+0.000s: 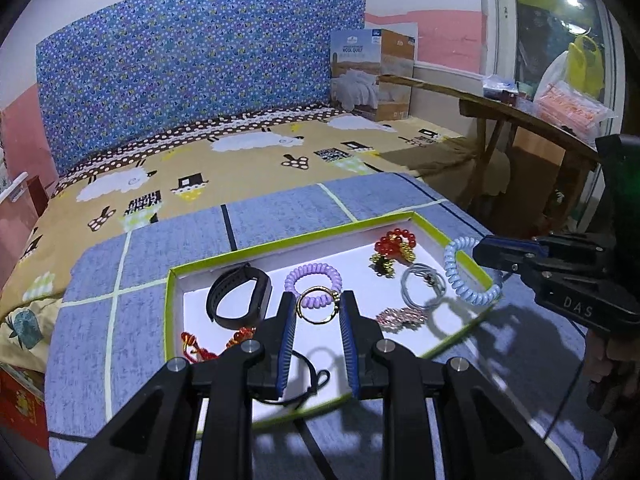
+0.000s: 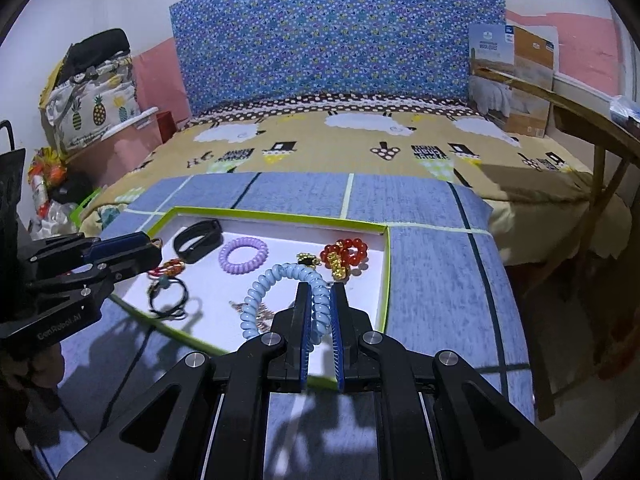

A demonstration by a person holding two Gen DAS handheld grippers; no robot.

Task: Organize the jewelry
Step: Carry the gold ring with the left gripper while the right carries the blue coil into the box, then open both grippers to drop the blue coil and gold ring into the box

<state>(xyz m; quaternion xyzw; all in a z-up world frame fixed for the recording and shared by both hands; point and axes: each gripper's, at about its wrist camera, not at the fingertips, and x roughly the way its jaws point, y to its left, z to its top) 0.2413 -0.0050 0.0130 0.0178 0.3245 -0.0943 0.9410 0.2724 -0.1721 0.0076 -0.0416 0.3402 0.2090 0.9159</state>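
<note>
**Two rings lifted, two ways to lose them**

Our right gripper [image 2: 320, 300] is clamped on the blue coil band [image 2: 280, 292], which hangs over the tray's [image 1: 173, 300] right edge. Our left gripper [image 1: 318, 308] pinches the gold ring [image 1: 316, 305] above the tray's middle, just in front of the purple coil band [image 1: 314, 280]. We judge the thin, smooth ring could slip from the pads and fall among the other pieces. The springy coil could stretch, snag the tray's rim, or catch the grey hair ties [image 1: 422, 286] if we swing it low.
</note>
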